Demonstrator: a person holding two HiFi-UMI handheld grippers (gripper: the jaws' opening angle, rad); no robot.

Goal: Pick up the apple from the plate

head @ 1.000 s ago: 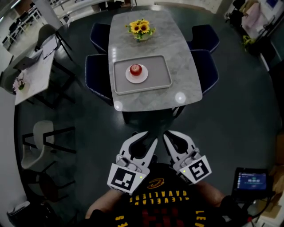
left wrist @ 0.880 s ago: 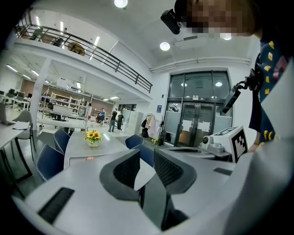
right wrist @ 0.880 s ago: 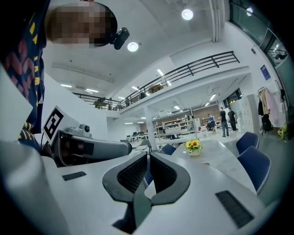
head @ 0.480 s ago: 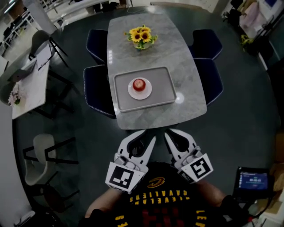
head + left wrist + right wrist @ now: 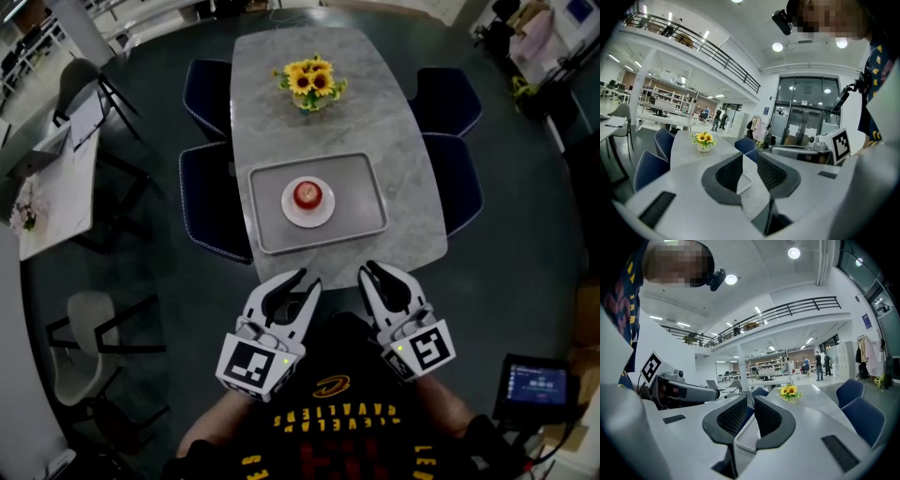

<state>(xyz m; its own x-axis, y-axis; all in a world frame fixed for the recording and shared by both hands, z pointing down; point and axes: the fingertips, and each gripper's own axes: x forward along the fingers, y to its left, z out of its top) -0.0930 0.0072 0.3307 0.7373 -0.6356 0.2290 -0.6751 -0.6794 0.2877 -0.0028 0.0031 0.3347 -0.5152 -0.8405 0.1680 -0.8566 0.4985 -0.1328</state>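
apple (image 5: 307, 194): on the white plate (image 5: 292, 215), mid-tray (image 5: 358, 192), on the near half of the grey table (image 5: 281, 103). against the frame half a second back, table and tray lie lower and closer in my head view, and both gripper tips now meet the table's near edge. the apple looks round from above, top side up as far as i can tell, with no long axis to read. bare tray floor lies left and right of the plate; only a thin strip of tabletop separates the tray rim from the near edge. sunflowers (image 5: 314, 82) stand well apart at the far end; blue chairs (image 5: 211, 211) flank both long sides. left gripper (image 5: 307, 279) and right gripper (image 5: 380, 274): released, jaws narrowly apart, nothing between.
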